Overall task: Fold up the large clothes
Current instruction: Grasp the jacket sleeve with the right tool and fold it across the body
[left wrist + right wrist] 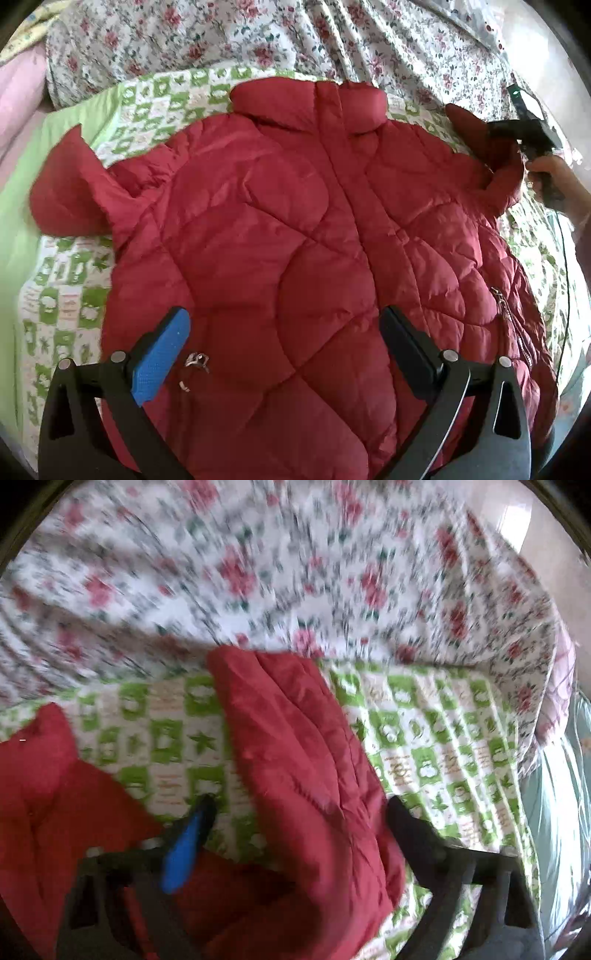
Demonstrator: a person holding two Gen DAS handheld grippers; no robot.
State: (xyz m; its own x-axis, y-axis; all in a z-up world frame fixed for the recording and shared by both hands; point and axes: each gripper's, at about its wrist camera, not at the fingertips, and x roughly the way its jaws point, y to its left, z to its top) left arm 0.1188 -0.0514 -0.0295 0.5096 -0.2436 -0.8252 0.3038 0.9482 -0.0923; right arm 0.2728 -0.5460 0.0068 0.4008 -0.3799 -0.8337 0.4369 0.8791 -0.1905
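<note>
Two tools: left tool [284, 347] gaping over jacket [295, 221]; right tool [295, 834] half-spread, sleeve [303, 757] between.

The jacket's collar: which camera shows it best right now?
Left wrist view. The red jacket lies spread front-up, its collar whole and sharp at the top. The right wrist view is motion-blurred and shows only a sleeve between the right gripper fingers, no collar.
</note>
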